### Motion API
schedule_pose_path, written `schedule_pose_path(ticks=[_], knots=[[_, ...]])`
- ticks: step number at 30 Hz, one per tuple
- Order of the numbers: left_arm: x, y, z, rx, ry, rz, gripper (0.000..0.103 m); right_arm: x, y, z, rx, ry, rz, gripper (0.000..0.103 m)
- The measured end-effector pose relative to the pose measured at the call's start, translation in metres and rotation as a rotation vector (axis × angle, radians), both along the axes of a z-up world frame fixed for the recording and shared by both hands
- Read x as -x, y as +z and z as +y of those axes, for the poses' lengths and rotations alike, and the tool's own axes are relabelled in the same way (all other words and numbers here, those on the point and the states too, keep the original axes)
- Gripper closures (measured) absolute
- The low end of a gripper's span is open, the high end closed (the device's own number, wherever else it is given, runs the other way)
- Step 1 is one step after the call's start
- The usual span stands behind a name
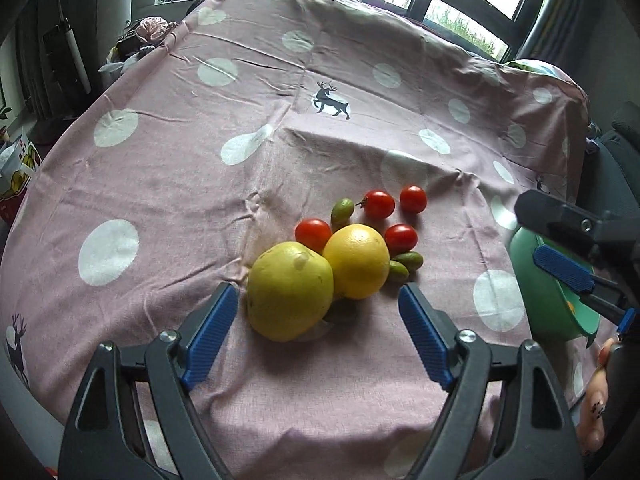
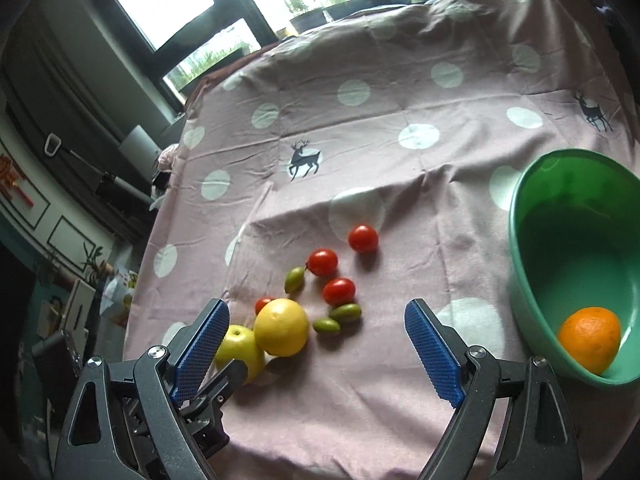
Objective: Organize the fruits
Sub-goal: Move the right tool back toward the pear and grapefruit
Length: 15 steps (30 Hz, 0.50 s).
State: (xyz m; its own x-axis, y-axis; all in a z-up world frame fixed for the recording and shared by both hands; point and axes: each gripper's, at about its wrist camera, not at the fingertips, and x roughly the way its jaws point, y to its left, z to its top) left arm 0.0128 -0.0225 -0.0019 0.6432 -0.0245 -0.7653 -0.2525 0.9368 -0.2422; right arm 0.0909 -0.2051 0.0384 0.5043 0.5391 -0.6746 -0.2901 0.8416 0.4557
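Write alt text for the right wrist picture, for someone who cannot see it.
An open gripper points down at a pink dotted cloth with loose fruit: a yellow citrus, a green apple, four tomatoes and three small green fruits. At right, a green bowl holds one orange. Windows show behind.

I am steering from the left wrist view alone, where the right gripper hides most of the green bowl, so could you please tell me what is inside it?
Observer: The green bowl holds one orange, lying against its near wall.
Operator: Thank you. Is there anything else in it?
Observer: No, the rest of its floor is bare.
Operator: Is the right gripper carrying anything?
Observer: No, the right gripper is open over the cloth, with nothing between its pads.
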Motion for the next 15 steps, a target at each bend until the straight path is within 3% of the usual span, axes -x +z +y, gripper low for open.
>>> schedule_pose_path(ticks=[8, 15], knots=[[-0.001, -0.001, 0.009, 0.033, -0.006, -0.005, 0.02, 0.0, -0.009, 0.027, 0.028, 0.053, 0.015, 0.013], [-0.002, -0.006, 0.021, 0.05, 0.02, 0.016, 0.02, -0.006, -0.018, 0.037, -0.016, 0.077, 0.072, 0.013]])
